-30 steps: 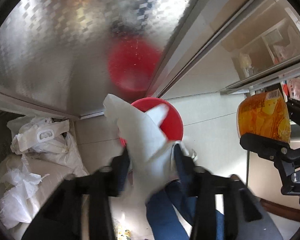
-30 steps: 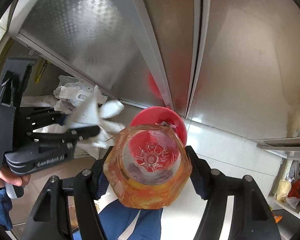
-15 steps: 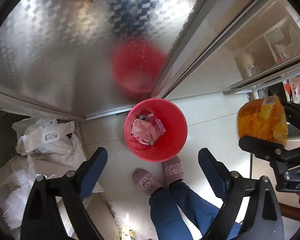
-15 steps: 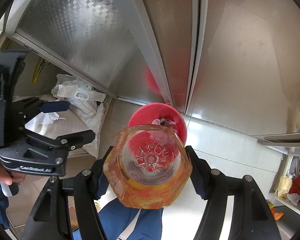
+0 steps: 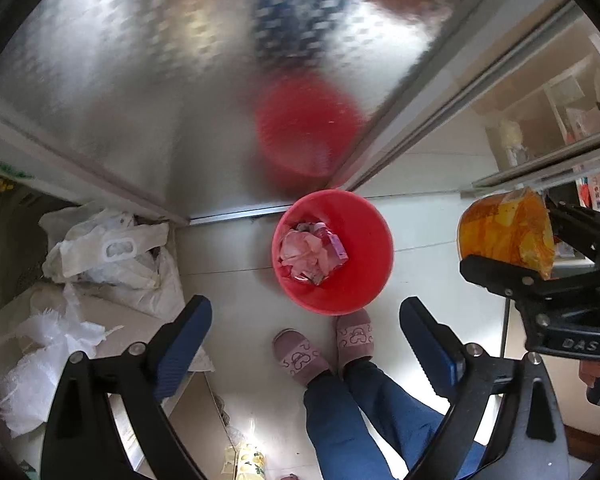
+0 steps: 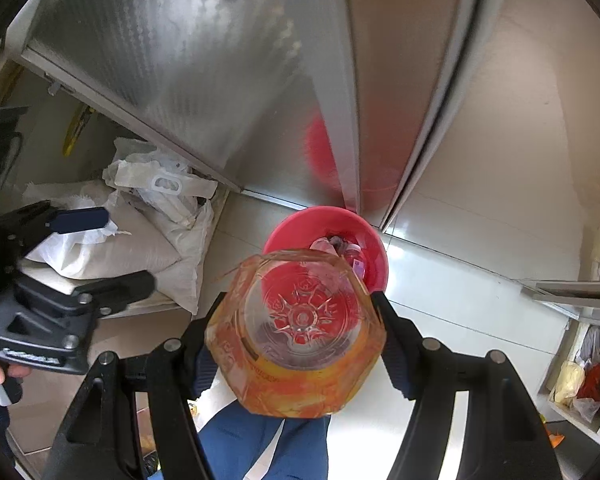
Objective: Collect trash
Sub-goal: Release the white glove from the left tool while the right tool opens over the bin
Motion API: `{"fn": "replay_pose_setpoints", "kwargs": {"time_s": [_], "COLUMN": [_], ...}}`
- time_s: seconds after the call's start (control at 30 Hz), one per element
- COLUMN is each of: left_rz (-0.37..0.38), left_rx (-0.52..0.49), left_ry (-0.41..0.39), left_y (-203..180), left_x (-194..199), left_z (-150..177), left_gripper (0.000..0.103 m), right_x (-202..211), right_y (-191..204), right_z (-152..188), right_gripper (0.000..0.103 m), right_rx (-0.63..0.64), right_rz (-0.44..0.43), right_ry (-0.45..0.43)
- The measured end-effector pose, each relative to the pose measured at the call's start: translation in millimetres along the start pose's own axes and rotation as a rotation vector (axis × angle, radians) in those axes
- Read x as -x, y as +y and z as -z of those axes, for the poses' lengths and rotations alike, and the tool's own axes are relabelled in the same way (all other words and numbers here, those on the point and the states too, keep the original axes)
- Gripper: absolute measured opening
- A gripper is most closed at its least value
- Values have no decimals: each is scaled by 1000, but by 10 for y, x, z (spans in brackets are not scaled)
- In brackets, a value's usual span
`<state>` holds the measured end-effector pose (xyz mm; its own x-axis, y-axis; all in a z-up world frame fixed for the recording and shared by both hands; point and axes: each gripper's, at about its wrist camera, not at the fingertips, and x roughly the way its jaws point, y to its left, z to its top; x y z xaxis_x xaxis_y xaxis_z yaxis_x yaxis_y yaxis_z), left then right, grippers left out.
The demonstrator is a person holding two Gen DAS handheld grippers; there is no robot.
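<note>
The left gripper (image 5: 306, 330) hangs above the red bin (image 5: 374, 248), its jaws having just opened wide with nothing between them. Crumpled paper trash (image 5: 304, 254) lies inside the bin. The right gripper (image 6: 296, 330) clamps an orange-labelled plastic bottle (image 6: 296, 336), bottom-first over the bin.

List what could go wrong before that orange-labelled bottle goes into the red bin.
1. The bottle, clamped bottom-first in the right gripper, hangs over the near rim of the red bin; released here, it may clip the rim and land by the slippers.
2. The bin already holds crumpled trash, so the bottle could bounce.
3. The empty left gripper, jaws just opened, hovers nearby and could get bumped.
</note>
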<state>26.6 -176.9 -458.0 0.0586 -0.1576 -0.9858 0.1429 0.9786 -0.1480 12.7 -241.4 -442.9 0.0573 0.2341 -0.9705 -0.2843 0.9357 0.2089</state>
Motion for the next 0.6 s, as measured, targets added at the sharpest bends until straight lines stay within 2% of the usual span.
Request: {"fn": "replay_pose_setpoints", "kwargs": {"time_s": [0.23, 0.37, 0.6], "left_rz": [-11, -4, -16], "left_rx": [14, 55, 73], "left_ry": [0, 1, -15], "left_y": [147, 243, 306], "left_x": [9, 3, 28], "left_z": [102, 133, 158], "left_gripper": [94, 94, 94], "right_x": [-154, -168, -233], "right_y": [80, 120, 135], "right_z": [-33, -46, -47], "right_gripper": [66, 66, 67], "right_rx": [43, 63, 64], "right_rz": [10, 32, 1], "right_ry": [23, 22, 45]}}
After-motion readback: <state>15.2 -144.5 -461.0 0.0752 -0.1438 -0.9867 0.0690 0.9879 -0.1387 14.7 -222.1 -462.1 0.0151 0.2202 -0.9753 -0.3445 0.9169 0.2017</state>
